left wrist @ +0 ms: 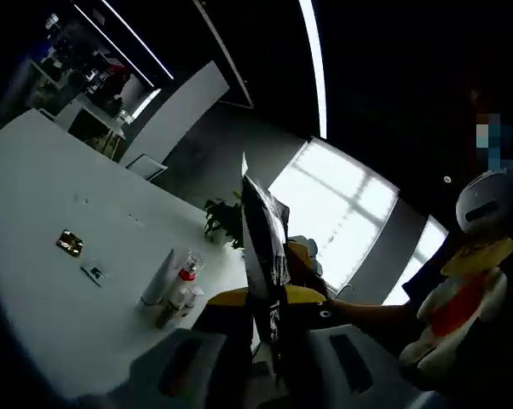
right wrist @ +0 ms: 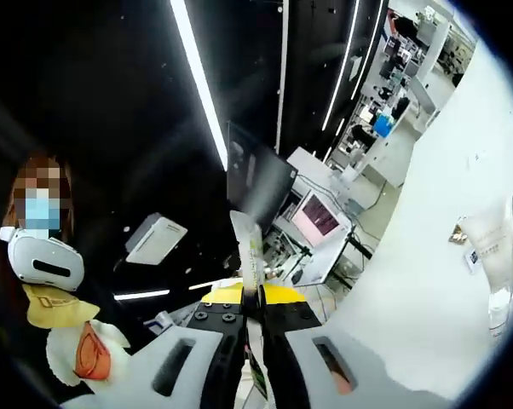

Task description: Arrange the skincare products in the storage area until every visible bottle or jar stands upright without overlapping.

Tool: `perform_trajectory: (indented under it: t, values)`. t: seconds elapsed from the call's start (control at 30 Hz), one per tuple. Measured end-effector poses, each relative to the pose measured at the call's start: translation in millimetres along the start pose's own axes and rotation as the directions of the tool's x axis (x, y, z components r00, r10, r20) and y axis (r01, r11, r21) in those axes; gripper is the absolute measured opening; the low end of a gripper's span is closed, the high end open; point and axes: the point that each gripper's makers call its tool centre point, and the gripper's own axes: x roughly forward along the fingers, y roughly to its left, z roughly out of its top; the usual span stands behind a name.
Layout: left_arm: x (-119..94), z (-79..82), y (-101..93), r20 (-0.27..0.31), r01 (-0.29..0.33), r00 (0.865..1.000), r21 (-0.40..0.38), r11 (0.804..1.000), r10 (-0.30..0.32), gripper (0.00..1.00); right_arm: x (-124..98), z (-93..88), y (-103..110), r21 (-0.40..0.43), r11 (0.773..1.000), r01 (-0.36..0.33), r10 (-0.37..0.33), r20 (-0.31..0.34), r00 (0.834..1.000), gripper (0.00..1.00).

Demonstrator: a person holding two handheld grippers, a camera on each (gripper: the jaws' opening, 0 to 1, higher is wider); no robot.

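Observation:
A dark flat sachet [left wrist: 262, 239] stands edge-up between my left gripper's [left wrist: 269, 331] grey jaws, which are shut on its lower end. My right gripper [left wrist: 301, 298], yellow and black, meets the same sachet from the right. In the right gripper view the sachet [right wrist: 250, 247] shows edge-on, thin and pale, and my right gripper [right wrist: 255, 317] is shut on it, with the yellow front of the left gripper [right wrist: 231, 295] just beyond. On the white table [left wrist: 52, 187] stand a white tube [left wrist: 159, 277], a red-capped bottle [left wrist: 183, 285] and clear jars, close together and apart from both grippers.
A small gold-and-dark item [left wrist: 69, 244] and a small card [left wrist: 95, 273] lie on the table left of the bottles. A potted plant [left wrist: 223, 218] stands at its far edge. A person with a white headset [left wrist: 487, 203] is beside me. Desks and screens [right wrist: 316, 217] lie beyond.

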Motion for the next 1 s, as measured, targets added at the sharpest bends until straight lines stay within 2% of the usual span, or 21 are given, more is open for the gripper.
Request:
perform_trajectory:
  t: [0.03, 0.07, 0.1, 0.17, 0.23, 0.3, 0.37, 0.47, 0.53, 0.6, 0.7, 0.8, 0.9, 0.97, 1.0]
  values:
    - [0, -0.5, 6.0, 0.009, -0.036, 0.999, -0.034, 0.999, 0.036, 0.02, 1, -4.0, 4, 0.006, 1.0, -0.024, 0.024, -0.024, 0.999, 0.03]
    - [0, -5.9, 6.6, -0.017, -0.036, 0.999, -0.049, 0.998, 0.035, 0.02, 1, -5.1, 3, 0.008, 1.0, -0.022, 0.022, -0.029, 0.999, 0.04]
    - [0, -6.3, 6.8, -0.007, -0.033, 0.999, -0.035, 0.999, 0.033, 0.02, 2, -4.1, 1, -0.001, 1.0, -0.012, 0.012, -0.017, 1.0, 0.04]
    - [2, -6.4, 7.9, 0.004, -0.039, 0.999, -0.063, 0.997, 0.039, 0.02, 1, -3.1, -3, -0.022, 1.0, 0.01, -0.01, 0.003, 1.0, 0.05]
    - [3, -5.1, 4.6, 0.025, -0.019, 0.999, -0.091, 0.996, 0.022, 0.01, 1, -2.6, -7, -0.036, 0.999, 0.036, -0.035, 0.026, 0.999, 0.09]
    - [4, 2.1, 2.0, 0.075, -0.002, 0.997, -0.13, 0.992, 0.011, 0.01, 2, -8.3, -10, -0.028, 0.999, 0.043, -0.043, 0.031, 0.999, 0.17]
    - [4, 10.4, 1.0, 0.121, 0.021, 0.993, -0.169, 0.985, -0.001, 0.01, 4, -17.9, -6, 0.031, 0.999, 0.018, -0.019, 0.035, 0.999, 0.23]
    - [2, 22.6, -0.8, 0.178, 0.058, 0.984, -0.213, 0.975, -0.02, 0.01, 8, -35.0, -5, 0.08, 0.997, 0.007, -0.009, 0.035, 0.999, 0.25]
    - [0, 25.1, 0.4, 0.18, 0.061, 0.983, -0.217, 0.974, -0.021, 0.01, 10, -43.1, -4, 0.093, 0.996, 0.004, -0.007, 0.029, 1.0, 0.24]
    - [0, 25.4, 3.3, 0.173, 0.045, 0.985, -0.213, 0.976, -0.007, 0.01, 11, -46.5, -2, 0.095, 0.995, -0.004, 0.0, 0.042, 0.999, 0.19]
    - [-2, 23.7, 8.4, 0.162, 0.022, 0.987, -0.212, 0.977, 0.013, 0.01, 9, -38.4, -4, 0.098, 0.995, 0.003, -0.013, 0.095, 0.995, 0.11]
    - [-3, 20.1, 17.6, 0.136, -0.032, 0.989, -0.199, 0.979, 0.06, 0.01, 7, -32.5, -3, 0.105, 0.994, 0.001, -0.015, 0.133, 0.991, 0.02]
    - [0, 16.7, 19.6, 0.094, -0.067, 0.992, -0.145, 0.987, 0.082, 0.02, 3, -35.2, 0, 0.129, 0.992, -0.01, -0.008, 0.137, 0.991, 0.01]
    - [3, 15.5, 19.1, 0.07, -0.093, 0.993, -0.069, 0.993, 0.098, 0.03, -1, -35.1, -2, 0.147, 0.989, -0.013, -0.009, 0.15, 0.989, 0.01]
    - [5, 17.5, 17.8, 0.073, -0.108, 0.992, 0.009, 0.994, 0.107, 0.04, -3, -33.7, -3, 0.159, 0.987, -0.011, -0.015, 0.162, 0.987, 0.01]
